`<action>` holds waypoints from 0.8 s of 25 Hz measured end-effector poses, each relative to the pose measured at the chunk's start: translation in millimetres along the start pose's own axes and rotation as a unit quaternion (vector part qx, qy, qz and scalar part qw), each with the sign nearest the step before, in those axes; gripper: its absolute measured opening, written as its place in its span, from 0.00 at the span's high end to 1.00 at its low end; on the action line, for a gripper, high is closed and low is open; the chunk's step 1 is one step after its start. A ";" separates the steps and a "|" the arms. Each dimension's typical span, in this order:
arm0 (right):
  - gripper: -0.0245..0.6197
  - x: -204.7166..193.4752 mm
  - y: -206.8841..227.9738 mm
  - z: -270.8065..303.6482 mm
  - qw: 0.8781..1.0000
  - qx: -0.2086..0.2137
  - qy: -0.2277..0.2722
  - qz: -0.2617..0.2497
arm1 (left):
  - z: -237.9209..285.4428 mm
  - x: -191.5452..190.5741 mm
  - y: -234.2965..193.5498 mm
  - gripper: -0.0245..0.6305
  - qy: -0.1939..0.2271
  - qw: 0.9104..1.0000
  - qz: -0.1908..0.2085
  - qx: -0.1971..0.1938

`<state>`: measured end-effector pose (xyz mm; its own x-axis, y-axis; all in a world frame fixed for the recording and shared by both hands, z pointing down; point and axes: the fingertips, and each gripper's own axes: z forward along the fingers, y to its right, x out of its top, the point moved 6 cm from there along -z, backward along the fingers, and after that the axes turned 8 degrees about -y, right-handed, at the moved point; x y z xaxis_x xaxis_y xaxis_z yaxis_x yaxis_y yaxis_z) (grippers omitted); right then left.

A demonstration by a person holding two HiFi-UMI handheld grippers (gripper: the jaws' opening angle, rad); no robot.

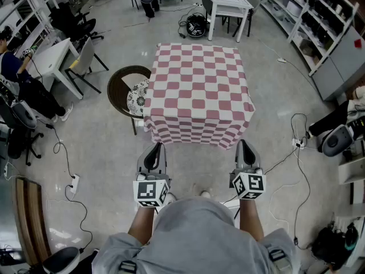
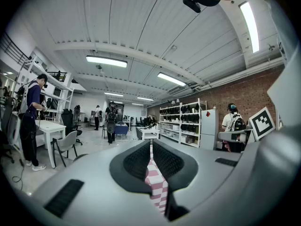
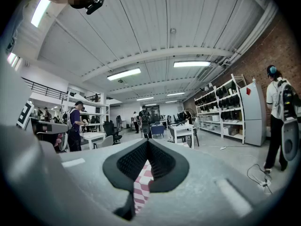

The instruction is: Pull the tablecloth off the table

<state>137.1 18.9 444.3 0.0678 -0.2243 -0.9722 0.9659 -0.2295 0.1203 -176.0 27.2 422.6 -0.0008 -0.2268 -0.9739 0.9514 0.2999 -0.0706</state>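
On the grey floor (image 1: 102, 153) of a wide workroom, mid-frame in the head view: pink-and-white checked cloth (image 1: 197, 90), spread flat over a square table hidden beneath it, hanging down on each visible side, near hem uneven. At that hem, toward its left end: left gripper (image 1: 154, 147), level, tips touching the cloth. In the left gripper view, left gripper (image 2: 150, 142) with pads pressed together at the tips, pinching a strip of cloth (image 2: 157, 182) that trails down through the gap behind them. At the hem's right corner: right gripper (image 1: 244, 144), also level. In the right gripper view, right gripper (image 3: 148, 142) with pads likewise pressed together, a checked strip of cloth (image 3: 141, 182) caught between them. Behind each set of jaws, a marker cube (image 1: 151, 192), held out on bare forearms above a grey top (image 1: 194, 233). Just beside the cloth's left side: a round dark chair (image 1: 121, 87) with a patterned cushion (image 1: 138, 96), the cushion's edge tucked under the overhang. Farther out: a white desk (image 1: 225, 4) beyond the far side, shelves (image 1: 319, 16) along the right wall, cables (image 1: 299, 170) looping over the floor at right, a power strip (image 1: 73, 182) at left, and a seated person (image 1: 14, 67) at the far left edge.
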 end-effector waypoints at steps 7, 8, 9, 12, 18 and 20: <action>0.96 -8.0 3.7 -12.5 1.000 0.001 -0.002 -0.001 | -9.8 -9.9 10.5 0.93 -0.004 1.000 -0.001 0.003; 0.96 -9.5 6.1 -11.5 1.000 0.001 -0.002 0.000 | -7.9 -11.3 12.1 0.93 -0.004 1.000 -0.001 0.004; 0.96 -10.2 8.1 -11.2 1.000 0.002 -0.002 0.000 | -6.7 -11.7 13.7 0.93 -0.005 1.000 -0.001 0.005; 0.96 -5.8 14.0 -13.2 1.000 0.002 -0.005 0.000 | -5.3 -7.3 19.8 0.93 -0.009 1.000 -0.002 0.007; 0.96 -10.0 37.3 -25.5 1.000 -0.018 0.005 0.003 | -2.9 -12.6 40.6 0.93 -0.013 1.000 0.000 0.011; 0.96 -11.2 45.4 -29.6 1.000 -0.021 0.009 -0.001 | -1.0 -13.9 47.7 0.93 -0.014 1.000 0.004 0.014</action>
<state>187.6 39.0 454.6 0.0691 -0.2062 -0.9761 0.9755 -0.1908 0.1094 -131.0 45.5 432.5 0.0152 -0.2508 -0.9679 0.9598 0.2751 -0.0562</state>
